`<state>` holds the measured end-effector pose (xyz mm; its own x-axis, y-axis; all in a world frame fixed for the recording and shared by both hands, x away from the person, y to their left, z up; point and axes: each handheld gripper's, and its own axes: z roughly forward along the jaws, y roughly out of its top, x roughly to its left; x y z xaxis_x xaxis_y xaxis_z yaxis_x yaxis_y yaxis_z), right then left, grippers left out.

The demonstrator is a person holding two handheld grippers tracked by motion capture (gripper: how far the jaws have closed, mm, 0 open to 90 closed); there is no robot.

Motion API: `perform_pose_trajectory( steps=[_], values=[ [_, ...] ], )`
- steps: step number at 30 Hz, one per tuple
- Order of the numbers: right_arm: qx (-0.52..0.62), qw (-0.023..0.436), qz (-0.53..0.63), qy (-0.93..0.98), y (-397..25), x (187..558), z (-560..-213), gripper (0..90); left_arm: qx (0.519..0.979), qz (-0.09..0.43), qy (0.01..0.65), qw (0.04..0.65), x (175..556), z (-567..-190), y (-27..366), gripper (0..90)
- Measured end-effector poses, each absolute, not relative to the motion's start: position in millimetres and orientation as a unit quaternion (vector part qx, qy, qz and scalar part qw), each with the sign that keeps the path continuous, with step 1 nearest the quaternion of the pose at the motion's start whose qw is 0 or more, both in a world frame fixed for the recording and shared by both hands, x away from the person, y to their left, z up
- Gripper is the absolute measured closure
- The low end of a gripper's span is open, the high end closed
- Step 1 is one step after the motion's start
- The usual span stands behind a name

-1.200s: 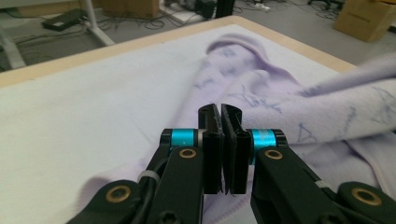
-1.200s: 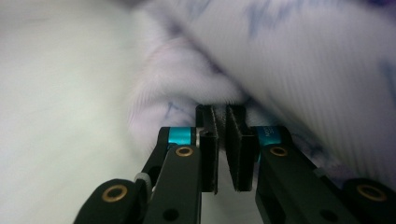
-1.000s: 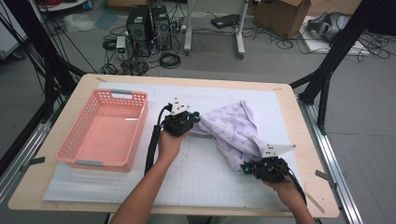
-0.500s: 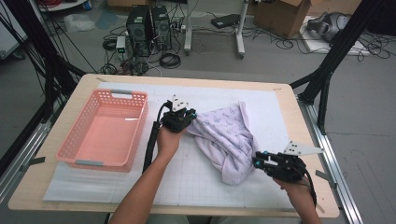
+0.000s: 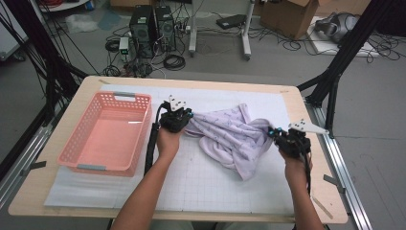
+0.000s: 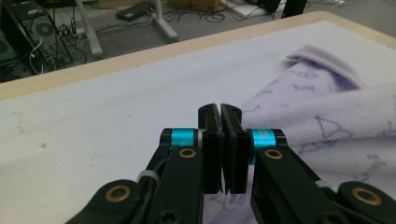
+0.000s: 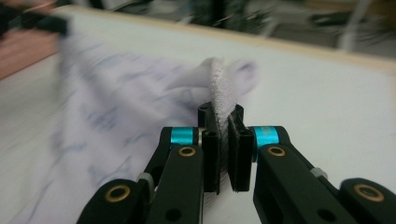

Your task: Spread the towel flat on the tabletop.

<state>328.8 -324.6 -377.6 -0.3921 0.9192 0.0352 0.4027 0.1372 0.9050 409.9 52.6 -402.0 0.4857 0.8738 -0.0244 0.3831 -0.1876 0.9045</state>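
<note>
Right claw (image 5: 276, 134) has lifted the garment (image 5: 230, 136) rightward.

Garment (image 5: 230, 136): soft matt lilac cloth w/ faint printed pattern, looped terry-like texture at pinched edge (image 7: 219, 88); left gripper (image 6: 219, 116) & right gripper (image 7: 219, 116): black matt plastic jaws, glossy blue metallic collars, brass-coloured rivets; basket (image 5: 81, 148): pink plastic lattice, slight sheen; table (image 5: 191, 81): pale wood rim, smooth; mat (image 5: 201, 182): white gridded sheet, matt.
</note>
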Motion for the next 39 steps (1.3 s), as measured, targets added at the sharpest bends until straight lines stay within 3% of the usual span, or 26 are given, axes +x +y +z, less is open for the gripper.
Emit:
perform_pose_trajectory(
  steps=[4, 5, 6, 7, 11, 14, 25, 34, 39],
  values=[
    [0.523, 0.344, 0.422, 0.656, -340, 345, -373, 85.4, 0.728, 0.261, 0.432, 0.465, 409, -404, 43, 61.2],
    [0.523, 0.344, 0.422, 0.656, -340, 345, -373, 85.4, 0.729, 0.258, 0.430, 0.466, 407, -404, 41, 61.2],
    [0.549, 0.324, 0.418, 0.647, -348, 351, -378, 83.2, 0.731, 0.255, 0.428, 0.467, 406, -403, 39, 49.2],
    [0.549, 0.324, 0.418, 0.647, -348, 351, -378, 83.2, 0.734, 0.248, 0.423, 0.470, 404, -402, 37, 49.2],
    [0.560, 0.303, 0.413, 0.652, -356, 345, -394, 63.9, 0.749, 0.235, 0.386, 0.485, 390, -399, 28, 46.2],
    [0.556, 0.307, 0.420, 0.648, -361, 332, -398, 61.0, 0.765, 0.219, 0.350, 0.494, 377, -400, 18, 50.3],
    [0.530, 0.327, 0.385, 0.680, -376, 285, -420, 58.2, 0.819, 0.097, 0.249, 0.508, 350, -419, -53, 55.8],
    [0.539, 0.329, 0.388, 0.672, -387, 274, -426, 57.8, 0.844, 0.058, 0.224, 0.483, 337, -429, -116, 42.7],
    [0.550, 0.328, 0.386, 0.664, -394, 271, -428, 57.9, 0.858, 0.078, 0.214, 0.461, 330, -437, -145, 39.8]
  ],
)
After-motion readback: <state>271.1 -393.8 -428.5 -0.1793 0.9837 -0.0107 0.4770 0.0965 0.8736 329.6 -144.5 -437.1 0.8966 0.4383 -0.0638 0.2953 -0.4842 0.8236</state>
